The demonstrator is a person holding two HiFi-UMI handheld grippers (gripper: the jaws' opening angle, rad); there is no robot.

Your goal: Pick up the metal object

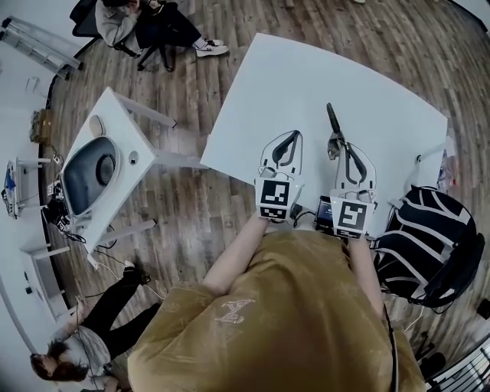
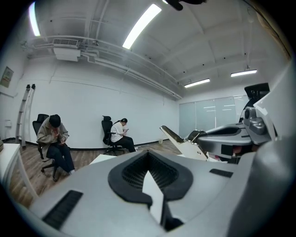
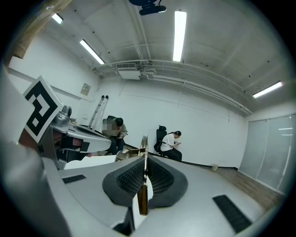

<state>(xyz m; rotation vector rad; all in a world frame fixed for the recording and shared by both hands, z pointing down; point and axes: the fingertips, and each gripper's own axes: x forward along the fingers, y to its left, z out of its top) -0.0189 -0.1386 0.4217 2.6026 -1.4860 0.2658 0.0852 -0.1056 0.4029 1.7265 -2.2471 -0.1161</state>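
Note:
The metal object (image 1: 334, 121) is a thin dark blade that sticks out forward from my right gripper (image 1: 334, 147) above the white table (image 1: 306, 84). In the right gripper view it stands edge-on between the dark pads, a narrow metal strip (image 3: 144, 155) with a brown handle end below. My right gripper (image 3: 144, 179) is shut on it. Just to the left, my left gripper (image 1: 285, 140) is held level with it, jaws together and nothing between them. In the left gripper view, the left gripper (image 2: 149, 173) has its ribbed pads meeting, and the held blade (image 2: 175, 135) shows at the right.
A black-and-white backpack (image 1: 429, 237) lies by the table's right corner. A small white side table with a grey round device (image 1: 96, 172) stands to the left on the wooden floor. A seated person (image 1: 145, 23) is at the far left, and another person (image 1: 84, 337) is at the lower left.

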